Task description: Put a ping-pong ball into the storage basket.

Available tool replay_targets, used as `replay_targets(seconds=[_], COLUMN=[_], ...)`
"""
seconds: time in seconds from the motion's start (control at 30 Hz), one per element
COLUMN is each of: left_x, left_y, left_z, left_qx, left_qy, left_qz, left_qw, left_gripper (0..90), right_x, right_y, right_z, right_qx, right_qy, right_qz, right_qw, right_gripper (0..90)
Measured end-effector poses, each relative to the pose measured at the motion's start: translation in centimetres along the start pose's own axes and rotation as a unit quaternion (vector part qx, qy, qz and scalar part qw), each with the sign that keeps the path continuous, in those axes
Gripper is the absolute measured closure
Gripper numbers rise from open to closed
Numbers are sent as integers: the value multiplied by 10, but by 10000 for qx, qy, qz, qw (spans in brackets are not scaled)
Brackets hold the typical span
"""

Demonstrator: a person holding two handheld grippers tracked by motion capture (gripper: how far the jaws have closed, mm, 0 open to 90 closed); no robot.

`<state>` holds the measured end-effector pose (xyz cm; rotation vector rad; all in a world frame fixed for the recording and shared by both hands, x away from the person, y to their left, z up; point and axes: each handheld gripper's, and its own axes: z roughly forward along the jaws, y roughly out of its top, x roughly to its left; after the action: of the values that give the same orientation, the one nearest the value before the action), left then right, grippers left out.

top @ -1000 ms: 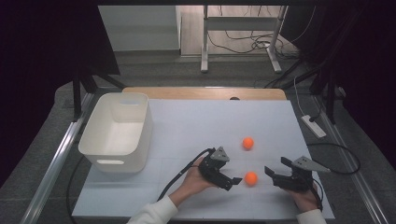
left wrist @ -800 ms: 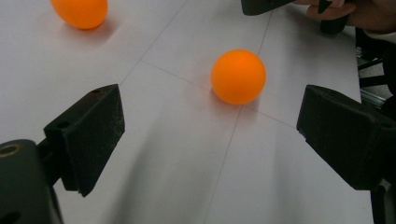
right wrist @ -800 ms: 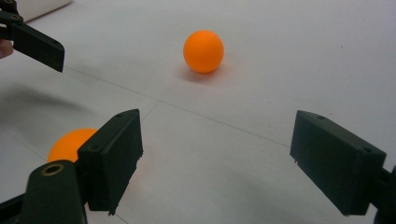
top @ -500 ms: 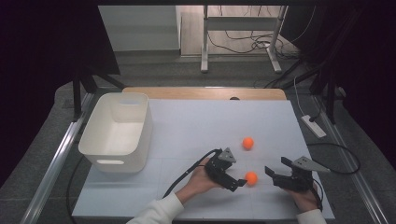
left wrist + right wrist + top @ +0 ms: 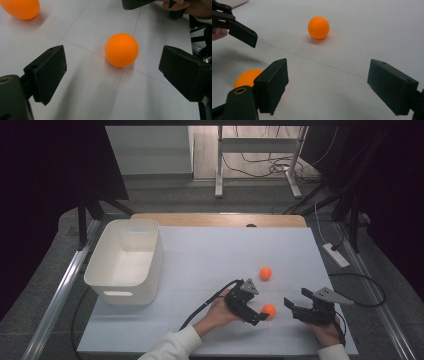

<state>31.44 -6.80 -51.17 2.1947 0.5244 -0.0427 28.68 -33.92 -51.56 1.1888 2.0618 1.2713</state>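
2 small round orange balls lie on the white desk [image 5: 210,255]. The nearer orange ball [image 5: 269,309] sits toward 5 o'clock on the desk, just ahead of the left gripper [image 5: 261,316], whose black jaws are spread wide with the ball between their tips and touching neither. In the left gripper view that ball [image 5: 121,50] rests on the desk between and a little beyond the 2 jaws, with the left gripper [image 5: 113,76] open around empty space. The farther orange ball [image 5: 265,273] lies at about 12 o'clock from the first, well apart from both grippers; it appears at the 11 o'clock corner of the left gripper view [image 5: 21,8].

The right gripper [image 5: 292,306] is held at about 3 o'clock from the nearer ball, near it but apart, jaws also spread and holding nothing. In the right gripper view [image 5: 327,86] the nearer ball [image 5: 245,77] is partly hidden behind one jaw, and the farther ball [image 5: 318,27] lies ahead.

A white rectangular plastic bin [image 5: 126,262] stands at the desk's 9 o'clock side.
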Motion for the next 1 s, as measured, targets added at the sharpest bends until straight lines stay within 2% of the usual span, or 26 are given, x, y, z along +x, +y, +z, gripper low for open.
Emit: replay_targets(seconds=[0.53,0.67,1.0], left_x=[-3,-3,-2], left_y=[8,8,10], left_z=[13,18,24], left_qx=[191,201,311], left_qy=[-91,-125,-134], left_qz=[111,56,93], left_qw=[9997,9997,9994], left_gripper=[87,87,88], right_x=[-1,-1,-1], right_y=[0,0,-1], right_z=[0,1,1], right_qx=[9,21,30], right_qy=[-41,-36,-39], right_qz=[18,12,9], right_qw=[10000,10000,10000], right_gripper=[170,170,171])
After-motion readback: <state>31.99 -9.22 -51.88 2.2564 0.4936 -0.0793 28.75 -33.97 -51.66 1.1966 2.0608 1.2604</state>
